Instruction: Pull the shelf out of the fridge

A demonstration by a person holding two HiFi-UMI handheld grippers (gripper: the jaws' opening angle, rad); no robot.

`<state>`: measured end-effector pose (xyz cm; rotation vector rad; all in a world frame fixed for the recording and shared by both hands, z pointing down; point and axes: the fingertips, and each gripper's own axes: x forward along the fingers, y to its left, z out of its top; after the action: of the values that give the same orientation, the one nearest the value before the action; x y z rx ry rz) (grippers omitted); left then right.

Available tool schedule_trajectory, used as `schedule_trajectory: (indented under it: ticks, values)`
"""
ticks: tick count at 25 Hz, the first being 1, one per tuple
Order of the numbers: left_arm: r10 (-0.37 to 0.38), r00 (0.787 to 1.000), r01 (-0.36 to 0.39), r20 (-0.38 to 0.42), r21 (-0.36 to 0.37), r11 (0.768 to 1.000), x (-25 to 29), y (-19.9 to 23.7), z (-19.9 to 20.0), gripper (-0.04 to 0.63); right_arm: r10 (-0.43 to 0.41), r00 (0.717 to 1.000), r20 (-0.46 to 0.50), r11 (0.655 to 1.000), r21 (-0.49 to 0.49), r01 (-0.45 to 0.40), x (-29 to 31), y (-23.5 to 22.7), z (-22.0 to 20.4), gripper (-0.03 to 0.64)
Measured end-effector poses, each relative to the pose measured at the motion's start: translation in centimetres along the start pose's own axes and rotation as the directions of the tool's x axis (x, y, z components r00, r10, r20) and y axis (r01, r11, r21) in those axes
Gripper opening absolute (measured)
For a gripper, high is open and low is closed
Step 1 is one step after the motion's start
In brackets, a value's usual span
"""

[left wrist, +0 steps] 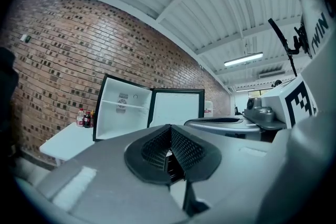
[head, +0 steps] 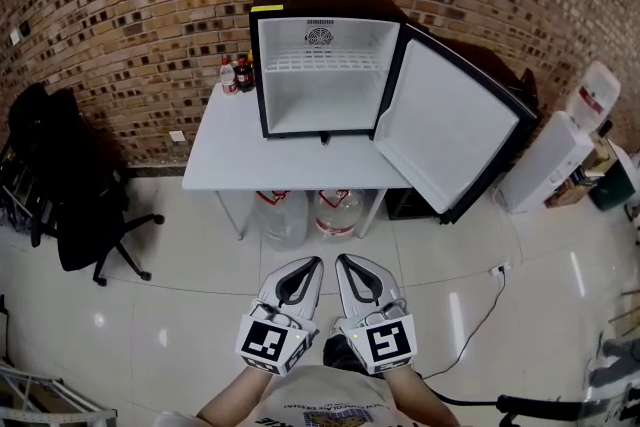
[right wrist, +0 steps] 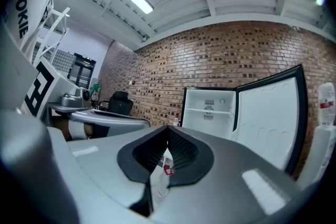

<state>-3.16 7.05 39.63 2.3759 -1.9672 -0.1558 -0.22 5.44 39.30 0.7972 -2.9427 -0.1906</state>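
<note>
A small black fridge [head: 322, 65] stands on a white table [head: 235, 155] against the brick wall, its door [head: 448, 130] swung open to the right. Inside, a white wire shelf [head: 322, 62] sits near the top of the white interior; the fridge [left wrist: 123, 113] [right wrist: 209, 110] also shows far off in both gripper views. My left gripper [head: 305, 264] and right gripper [head: 345, 262] are held side by side low in the head view, well short of the table, over the floor. Both are shut with nothing between the jaws.
Bottles [head: 236, 73] stand on the table left of the fridge. Two water jugs [head: 312, 212] sit under the table. A black office chair [head: 75, 205] is at the left, a white water dispenser [head: 560, 155] at the right, and a cable [head: 480, 315] lies on the floor.
</note>
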Motion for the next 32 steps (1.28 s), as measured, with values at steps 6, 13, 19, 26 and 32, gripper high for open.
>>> schedule_trajectory:
  ticks: [6, 13, 19, 26, 32]
  values:
    - [0.026, 1.0, -0.026, 0.003, 0.005, 1.0, 5.4, 1.8, 0.9, 0.0, 0.013, 1.0, 0.023, 1.0, -0.007, -0.013, 3.1, -4.4, 0.5, 0.005]
    - [0.054, 0.998, -0.054, -0.012, -0.012, 0.998, 11.6, 2.9, 0.5, 0.0, 0.027, 0.999, 0.023, 1.0, 0.007, -0.027, 6.0, -10.0, -0.4, 0.005]
    - [0.09, 0.996, -0.09, -0.015, -0.016, 0.996, 16.4, 3.8, 1.1, 0.0, 0.063, 0.996, 0.056, 0.998, 0.014, -0.064, 8.3, -13.9, 0.1, 0.005]
    - [0.141, 0.99, -0.141, -0.004, -0.044, 0.989, 18.9, 5.0, 1.2, 0.0, 0.099, 0.992, 0.084, 0.995, 0.019, -0.101, 10.2, -16.6, 0.2, 0.005]
    - [0.171, 0.985, -0.172, -0.018, -0.042, 0.984, 20.4, 6.2, 0.9, 0.0, 0.115, 0.99, 0.087, 0.993, 0.03, -0.118, 11.8, -17.9, -0.3, 0.005]
